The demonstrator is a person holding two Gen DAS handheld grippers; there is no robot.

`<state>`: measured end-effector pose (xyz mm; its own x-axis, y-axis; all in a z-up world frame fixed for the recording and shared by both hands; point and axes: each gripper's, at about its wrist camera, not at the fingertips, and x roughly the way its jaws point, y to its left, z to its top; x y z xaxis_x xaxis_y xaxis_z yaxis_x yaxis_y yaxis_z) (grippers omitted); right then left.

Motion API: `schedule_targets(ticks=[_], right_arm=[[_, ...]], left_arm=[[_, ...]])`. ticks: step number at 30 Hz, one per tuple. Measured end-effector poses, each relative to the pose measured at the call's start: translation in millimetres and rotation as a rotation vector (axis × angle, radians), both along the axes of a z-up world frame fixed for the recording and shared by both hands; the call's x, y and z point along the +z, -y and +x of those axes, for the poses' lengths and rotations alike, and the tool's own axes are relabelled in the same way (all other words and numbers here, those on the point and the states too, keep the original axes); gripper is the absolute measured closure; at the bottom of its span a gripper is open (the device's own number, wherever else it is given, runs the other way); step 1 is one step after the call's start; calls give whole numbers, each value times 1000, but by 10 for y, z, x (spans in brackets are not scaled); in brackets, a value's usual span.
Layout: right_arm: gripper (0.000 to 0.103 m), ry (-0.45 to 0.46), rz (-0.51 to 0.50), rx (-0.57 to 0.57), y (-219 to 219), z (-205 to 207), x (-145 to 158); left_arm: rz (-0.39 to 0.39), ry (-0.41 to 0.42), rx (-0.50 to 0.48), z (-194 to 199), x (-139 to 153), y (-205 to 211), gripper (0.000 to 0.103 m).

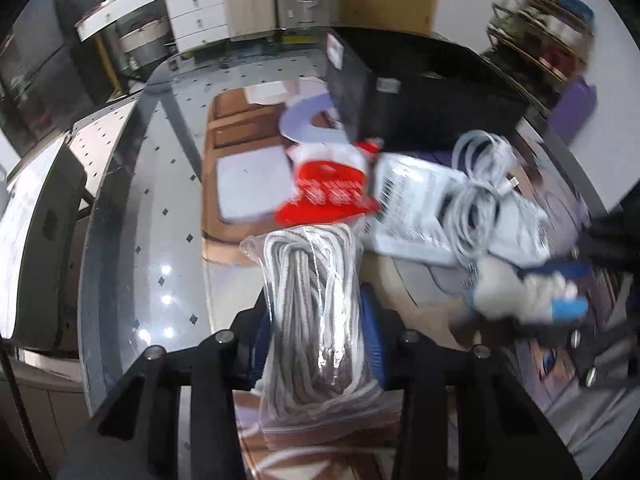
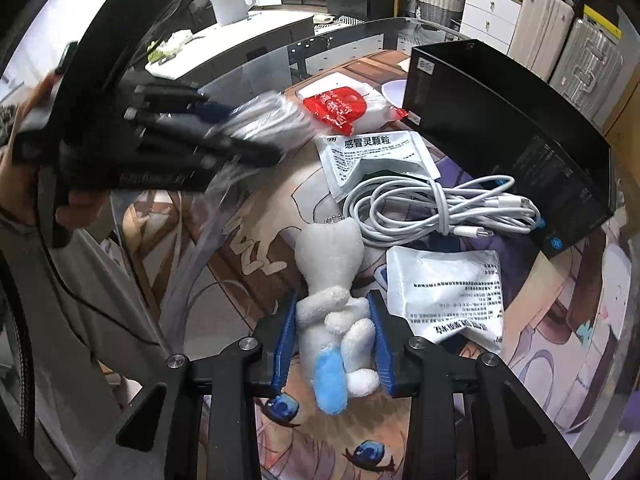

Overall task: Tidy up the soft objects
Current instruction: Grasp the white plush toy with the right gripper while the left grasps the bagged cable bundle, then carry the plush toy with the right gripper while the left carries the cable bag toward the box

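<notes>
Both tongs squeeze tight, the left gripper (image 1: 316, 344) on the bagged rope (image 1: 316, 312) and the right gripper (image 2: 334, 344) on the plush toy (image 2: 336, 320) above the mat (image 2: 248, 256), probably to carry them toward the black box (image 2: 500, 120).

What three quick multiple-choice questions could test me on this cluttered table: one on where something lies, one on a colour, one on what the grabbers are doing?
1. The white cable lies:
A. inside the black box
B. on the table beside the box
C. on the floor

2. The sealed packet near the box is:
A. green
B. yellow
C. red

3. The right gripper is:
A. shut on the plush toy
B. open and empty
C. holding the cable

Answers:
1 B, it is coiled on the mat.
2 C, red with white print.
3 A, blue pads squeeze the toy.
</notes>
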<state>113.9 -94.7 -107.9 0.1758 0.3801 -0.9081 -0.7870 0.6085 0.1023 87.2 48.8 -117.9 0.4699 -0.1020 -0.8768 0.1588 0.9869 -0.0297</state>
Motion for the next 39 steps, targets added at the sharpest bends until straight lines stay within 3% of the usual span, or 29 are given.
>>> schedule_targets(ticks=[4,8,12,14,15,16,21,26,29,30,31,32,39], right_arm=[[68,-39,53,-34,47,73,45],[68,49,-10,-61,91,59,108],[68,31,39,-96,166,95,202],[68,61,-7,-98,140,81,182],[68,78,-31,-94,138,69,154],[68,82,-37,-85,150,61,125],[66,33,28,-92,218,88,103],[64,49,11,-82,211,52,93],[64,55,2,-73,195,34,74],[64,57,-4,-73,187,32,73],[64,56,-13,-77,165,42,61],[68,59,-24,-83,154,44,57],[69,114,-65,-73,53,-1,84]], left_arm=[[-9,-4,-63,-99,27,123,64],[-11,26,-134,-117,70,310,64],[22,37,-156,-102,73,457,62],[22,36,-150,-98,66,462,52],[27,32,-148,-103,52,466,38],[34,27,-145,-124,34,477,33],[53,18,-126,-198,-5,469,29],[16,12,-117,-182,6,421,30],[22,-1,-146,-180,-21,456,41],[21,3,-152,-186,-7,470,52],[25,5,-157,-189,3,481,56],[30,4,-161,-188,8,490,56],[55,21,-179,-214,54,518,63]])
